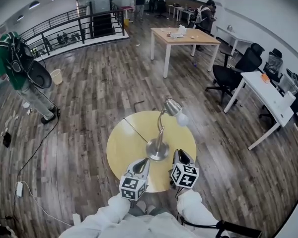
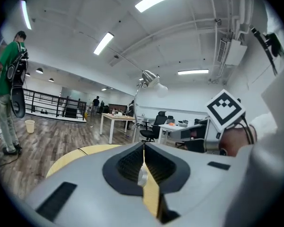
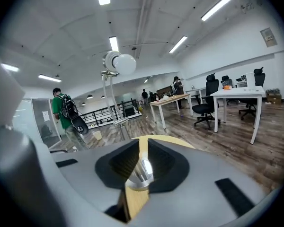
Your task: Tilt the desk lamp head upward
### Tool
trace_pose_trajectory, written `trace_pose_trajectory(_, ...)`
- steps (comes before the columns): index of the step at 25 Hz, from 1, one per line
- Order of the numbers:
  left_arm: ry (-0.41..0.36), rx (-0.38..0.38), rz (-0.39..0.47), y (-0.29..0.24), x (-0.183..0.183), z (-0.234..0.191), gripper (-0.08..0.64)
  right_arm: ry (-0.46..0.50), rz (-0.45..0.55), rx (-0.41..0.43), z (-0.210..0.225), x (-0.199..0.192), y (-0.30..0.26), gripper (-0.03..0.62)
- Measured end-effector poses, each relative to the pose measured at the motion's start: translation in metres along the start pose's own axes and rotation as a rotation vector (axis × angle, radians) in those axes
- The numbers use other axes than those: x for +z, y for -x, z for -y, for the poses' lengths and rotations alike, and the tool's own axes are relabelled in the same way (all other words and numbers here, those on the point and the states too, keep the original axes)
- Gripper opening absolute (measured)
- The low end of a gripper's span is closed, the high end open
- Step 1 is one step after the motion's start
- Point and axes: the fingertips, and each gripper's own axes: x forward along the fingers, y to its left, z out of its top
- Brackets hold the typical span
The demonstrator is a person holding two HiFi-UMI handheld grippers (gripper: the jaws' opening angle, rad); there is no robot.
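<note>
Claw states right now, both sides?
Left claw: closed, empty.
Right claw: narrow gap, gripping nothing; lamp base shows through it.

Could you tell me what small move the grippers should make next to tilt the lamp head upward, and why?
Probably raise the right gripper toward the lamp head, widening its jaws on the way. Both it and the left gripper sit low beside the lamp base, holding nothing, while the head points downward well above them.
</note>
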Motion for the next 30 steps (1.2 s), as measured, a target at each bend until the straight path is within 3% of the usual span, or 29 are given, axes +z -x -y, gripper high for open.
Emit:
trace_pose_trajectory(8,0.056,0.093,0.037,0.022,0.009,0.012,0.003,-0.005,0.009,0.064,-0.011,0.003,0.029,0.041)
trace_pose_trajectory(12,0.045,0.090,0.064,0.026,0.024,0.026,0.002,0.013,0.036,0.067,-0.006,0.009,0.044,0.041)
trace_pose_trajectory(20,0.052,0.049,0.045,0.047,0.025,0.043,0.002,-0.047,0.030,0.030,0.000,-0.013,0.079,0.035)
trace_pose_trajectory(30,0.052,0.018,-0.004,0.119,0.005,0.044,0.002,-0.068,0.035,0.023,-0.059,-0.049,0.142,0.035)
